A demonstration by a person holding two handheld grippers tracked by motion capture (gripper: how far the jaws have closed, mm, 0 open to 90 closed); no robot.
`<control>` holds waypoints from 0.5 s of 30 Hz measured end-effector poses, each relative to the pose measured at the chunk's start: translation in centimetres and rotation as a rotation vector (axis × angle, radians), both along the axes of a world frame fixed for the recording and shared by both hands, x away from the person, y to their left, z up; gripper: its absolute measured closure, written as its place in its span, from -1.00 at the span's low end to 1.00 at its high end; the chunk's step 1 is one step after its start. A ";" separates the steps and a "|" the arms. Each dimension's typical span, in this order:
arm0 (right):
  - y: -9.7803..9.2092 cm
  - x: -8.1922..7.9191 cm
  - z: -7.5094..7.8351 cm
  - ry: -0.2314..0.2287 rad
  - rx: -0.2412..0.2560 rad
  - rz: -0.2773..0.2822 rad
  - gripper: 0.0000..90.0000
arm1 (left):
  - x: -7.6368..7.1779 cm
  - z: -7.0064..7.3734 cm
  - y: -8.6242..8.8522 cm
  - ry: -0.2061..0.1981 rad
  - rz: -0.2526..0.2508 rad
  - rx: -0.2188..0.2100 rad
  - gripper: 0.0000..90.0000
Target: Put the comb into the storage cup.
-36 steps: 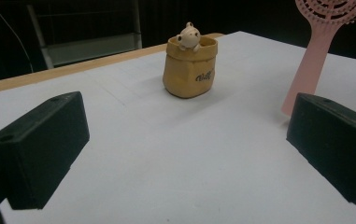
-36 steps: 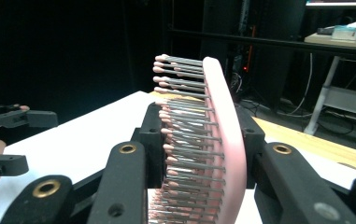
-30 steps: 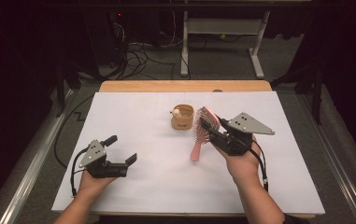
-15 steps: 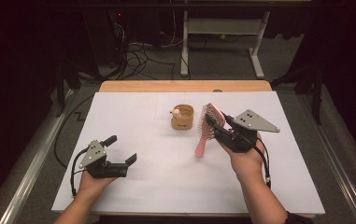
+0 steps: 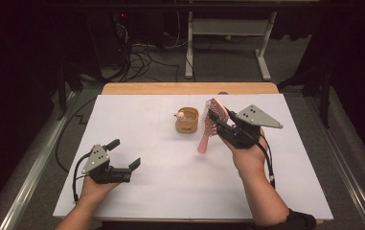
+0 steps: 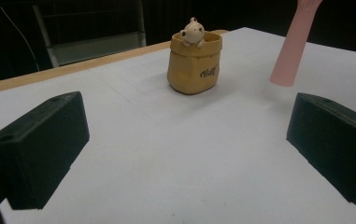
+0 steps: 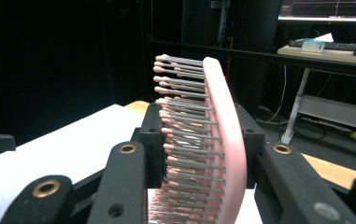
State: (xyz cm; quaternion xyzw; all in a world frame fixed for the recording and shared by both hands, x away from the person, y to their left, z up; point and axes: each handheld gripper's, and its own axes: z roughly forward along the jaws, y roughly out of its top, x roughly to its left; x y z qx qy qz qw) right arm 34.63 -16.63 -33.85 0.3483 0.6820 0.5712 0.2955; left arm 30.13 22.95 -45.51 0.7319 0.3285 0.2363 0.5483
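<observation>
A pink hairbrush [image 5: 209,125] hangs above the white table, head up and handle pointing down toward the sheet. My right gripper [image 5: 214,117] is shut on its bristled head [image 7: 199,140], bristles facing left in the right gripper view. A small yellow pouch-shaped holder [image 5: 187,120] with a little bear figure on its rim stands just left of the brush. The left gripper view shows the same holder [image 6: 194,63] ahead, with the pink handle [image 6: 291,49] to its right. My left gripper [image 5: 124,154] rests low on the table's front left, open with nothing between its jaws.
A white sheet [image 5: 161,182] covers the table, with a wooden edge [image 5: 189,88] at the far side. Beyond it are cables [image 5: 142,57] on the floor and a white desk frame [image 5: 223,43]. Metal rails [image 5: 27,177] flank the table.
My right gripper has carried the hairbrush slightly rightward and farther from me, turning it more upright beside the holder. The left gripper has not moved.
</observation>
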 end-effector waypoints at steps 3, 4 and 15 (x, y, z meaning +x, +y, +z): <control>0.1 0.3 0.2 -0.007 0.003 -0.003 0.46 | 0.0 0.0 -0.1 0.002 -0.003 0.001 -1.00; 0.2 0.4 0.2 -0.008 0.005 -0.005 0.46 | 0.0 0.0 -0.1 0.002 -0.004 0.001 -1.00; 0.5 1.3 1.1 -0.027 0.006 -0.017 0.46 | 0.0 -0.1 -0.1 0.003 -0.005 0.002 -1.00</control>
